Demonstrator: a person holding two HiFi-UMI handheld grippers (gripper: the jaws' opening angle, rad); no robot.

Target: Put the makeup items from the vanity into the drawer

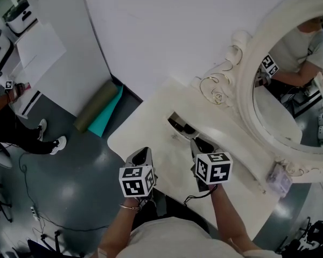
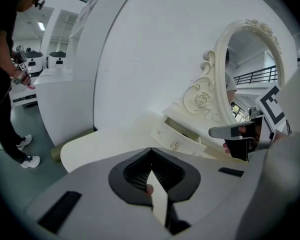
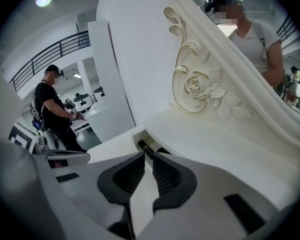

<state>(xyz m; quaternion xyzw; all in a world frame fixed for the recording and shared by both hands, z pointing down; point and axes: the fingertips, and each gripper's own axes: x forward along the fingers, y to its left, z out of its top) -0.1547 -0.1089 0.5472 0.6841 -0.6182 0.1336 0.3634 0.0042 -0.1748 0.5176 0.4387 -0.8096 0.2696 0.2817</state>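
L hand-held gripper [image 2: 151, 151] pressed together, empty | R hand-held gripper [image 3: 148, 155] slightly spread, empty | slim dark makeup items [image 1: 183, 128] lay in open white drawer [image 2: 182, 140] | likely light, stiff, slick; pinch mid-body

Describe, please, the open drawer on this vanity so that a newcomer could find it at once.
Start at the big oval mirror in its ornate cream frame, standing on the white vanity table. At the frame's foot, below the carved rose scroll, sits a small cream drawer. It stands pulled out, with a small round knob on its front and dark items inside.
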